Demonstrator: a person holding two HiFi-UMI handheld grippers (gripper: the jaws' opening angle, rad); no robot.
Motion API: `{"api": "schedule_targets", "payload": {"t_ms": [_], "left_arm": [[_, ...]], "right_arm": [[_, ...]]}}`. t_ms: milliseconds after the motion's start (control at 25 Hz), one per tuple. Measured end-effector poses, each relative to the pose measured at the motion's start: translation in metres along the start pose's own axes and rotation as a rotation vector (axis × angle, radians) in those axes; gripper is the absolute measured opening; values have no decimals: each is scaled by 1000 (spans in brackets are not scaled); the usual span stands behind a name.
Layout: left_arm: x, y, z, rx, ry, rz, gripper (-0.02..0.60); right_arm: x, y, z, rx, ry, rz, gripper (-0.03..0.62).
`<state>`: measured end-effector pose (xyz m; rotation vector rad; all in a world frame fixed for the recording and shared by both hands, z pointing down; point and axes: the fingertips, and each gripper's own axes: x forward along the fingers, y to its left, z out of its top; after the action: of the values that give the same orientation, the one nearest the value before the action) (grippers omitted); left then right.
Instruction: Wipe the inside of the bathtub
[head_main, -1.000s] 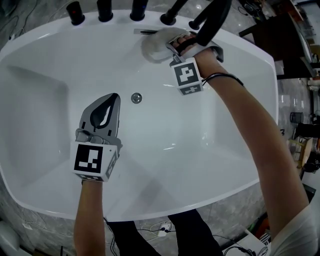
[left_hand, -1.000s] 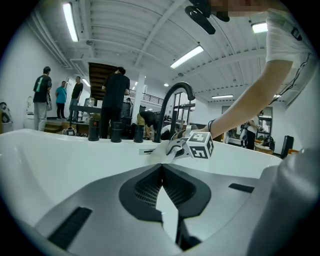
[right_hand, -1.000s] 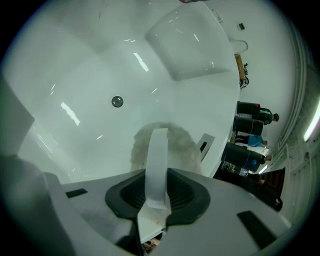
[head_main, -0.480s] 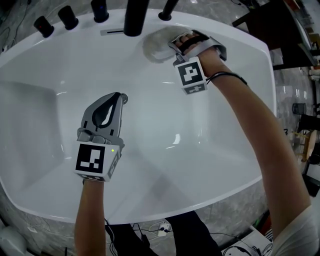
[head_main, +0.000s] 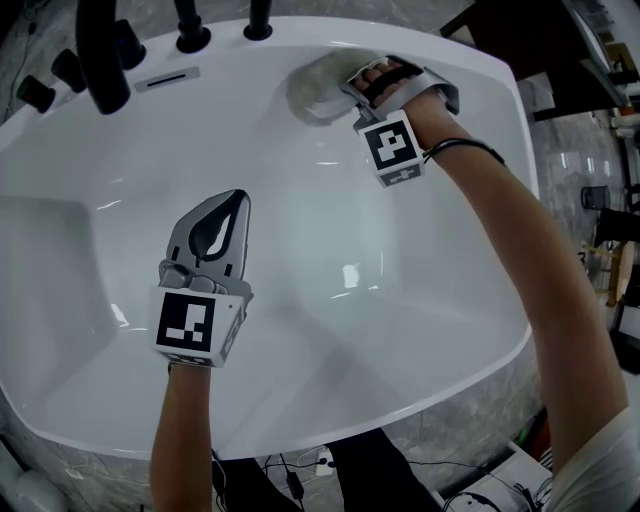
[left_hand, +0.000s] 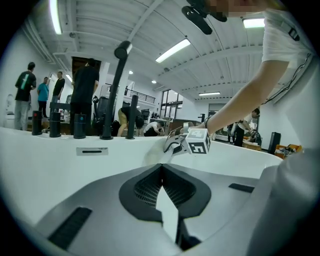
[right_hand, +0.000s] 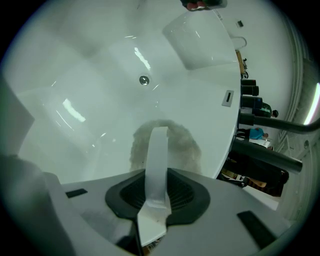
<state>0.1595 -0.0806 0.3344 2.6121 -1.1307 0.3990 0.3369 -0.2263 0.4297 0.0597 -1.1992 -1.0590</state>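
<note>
Mid-wipe, I'd say: the right gripper (head_main: 352, 86), clamped on the cloth (head_main: 314, 88) by its strap (right_hand: 157, 160), presses it to the tub's (head_main: 420, 300) far wall near the taps (head_main: 190, 30), the left gripper (head_main: 235, 200) closed and empty over the middle; next, sweep the cloth down the wall.

Your L gripper (head_main: 238, 200) points away from you, marker cube facing up. Its jaws are closed tip to tip w/ nothing betw. them, and your L forearm (head_main: 180, 430) runs straight behind it, close to your body. Your R arm (head_main: 540, 290) is bare and stretched far fwd, w/ a thin dark band at the wrist; R gripper (head_main: 348, 85) is angled to your left, jaws clamped on the cloth (head_main: 312, 90).
</note>
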Motion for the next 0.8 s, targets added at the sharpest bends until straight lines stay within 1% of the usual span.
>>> {"api": "schedule_targets", "payload": {"t_ms": [360,640,800], "left_arm": [[36,-33,11,26,0,-40,11],[56,-57,7,36,15,-67,11],[70,-77,11,41,6,-100,12]], "right_arm": [[-2,33,-39,29,25,3,95],[-3,59,-68,51,44,8,95],[-5,80,-88,58,65,21,95]]}}
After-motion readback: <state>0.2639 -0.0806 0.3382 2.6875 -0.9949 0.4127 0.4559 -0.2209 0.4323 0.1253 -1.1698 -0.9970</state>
